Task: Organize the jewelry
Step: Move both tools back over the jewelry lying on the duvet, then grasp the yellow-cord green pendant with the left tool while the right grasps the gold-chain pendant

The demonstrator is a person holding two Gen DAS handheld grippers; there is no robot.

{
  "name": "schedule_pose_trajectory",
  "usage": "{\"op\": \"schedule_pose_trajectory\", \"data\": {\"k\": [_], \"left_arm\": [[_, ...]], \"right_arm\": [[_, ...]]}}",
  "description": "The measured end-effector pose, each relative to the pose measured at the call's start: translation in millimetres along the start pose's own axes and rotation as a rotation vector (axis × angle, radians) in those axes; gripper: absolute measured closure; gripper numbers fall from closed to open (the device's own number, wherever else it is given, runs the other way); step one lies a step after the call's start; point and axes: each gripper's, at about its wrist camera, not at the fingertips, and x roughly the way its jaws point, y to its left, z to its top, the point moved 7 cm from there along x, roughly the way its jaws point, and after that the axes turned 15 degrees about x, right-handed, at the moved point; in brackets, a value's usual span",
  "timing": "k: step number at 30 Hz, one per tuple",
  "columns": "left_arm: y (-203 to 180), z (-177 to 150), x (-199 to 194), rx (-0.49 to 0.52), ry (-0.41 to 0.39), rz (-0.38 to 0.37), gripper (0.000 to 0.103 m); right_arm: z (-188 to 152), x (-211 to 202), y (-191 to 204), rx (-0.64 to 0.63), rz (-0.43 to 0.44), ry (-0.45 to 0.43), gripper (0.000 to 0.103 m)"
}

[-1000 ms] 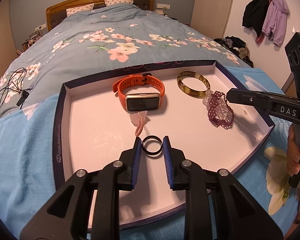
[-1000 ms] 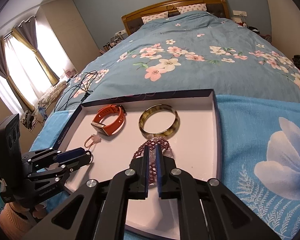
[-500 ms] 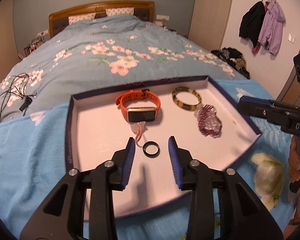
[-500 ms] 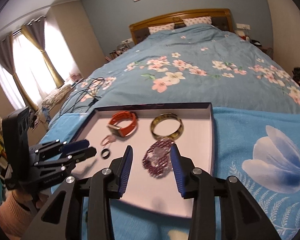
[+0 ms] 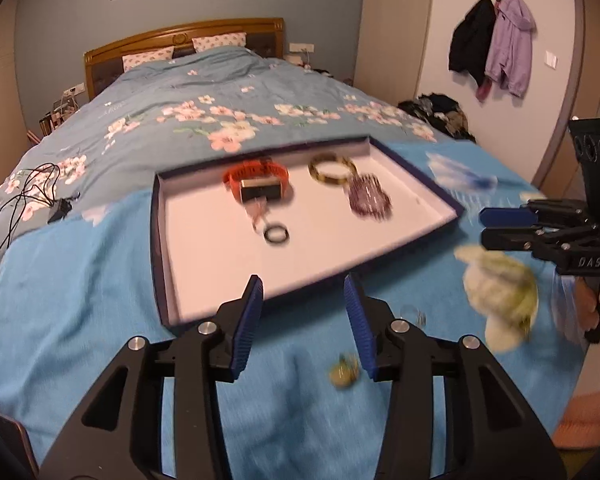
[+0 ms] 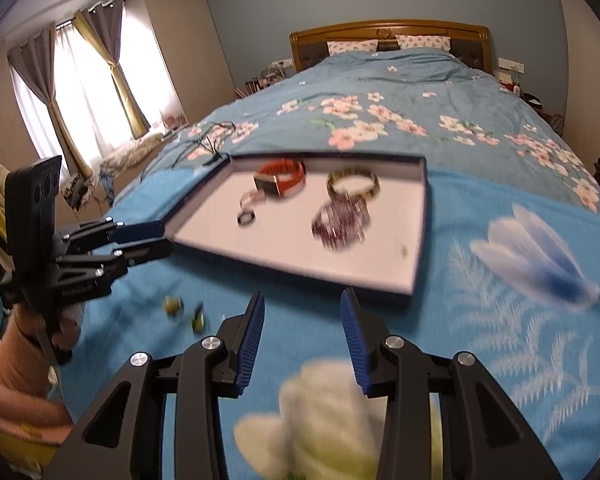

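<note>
A shallow white tray with a dark blue rim lies on the blue cloth on the bed. In it are an orange watch, a tortoiseshell bangle, a purple bead bracelet, a black ring and a small pink piece. My left gripper hangs just before the tray's near edge, its jaws opening with nothing between them. My right gripper is open and empty, short of the tray. Two small yellowish pieces lie loose on the cloth near the left gripper.
A floral quilt covers the bed beyond the tray. Black cables trail at its left side. Coats hang on the right wall above a heap of clothes. Curtained windows stand at the left. A hand holds the left gripper.
Both grippers opened and drew back from the tray. The left let go of the black ring and the right let go of the bead bracelet. Both pieces stay in the tray.
</note>
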Motion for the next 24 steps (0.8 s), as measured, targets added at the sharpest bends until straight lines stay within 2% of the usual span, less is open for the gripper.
{"op": "schedule_pose_trajectory", "data": {"k": [8,24], "left_arm": [[-20,-38,1,0.009,0.077,-0.047,0.061],[-32,-43,-1,0.013,0.083,-0.058,0.060]], "right_arm": [[-45,-17,-18,0.042,-0.025,0.049,0.065],[-91,-27,-11,-0.020,-0.093,0.078,0.063]]}}
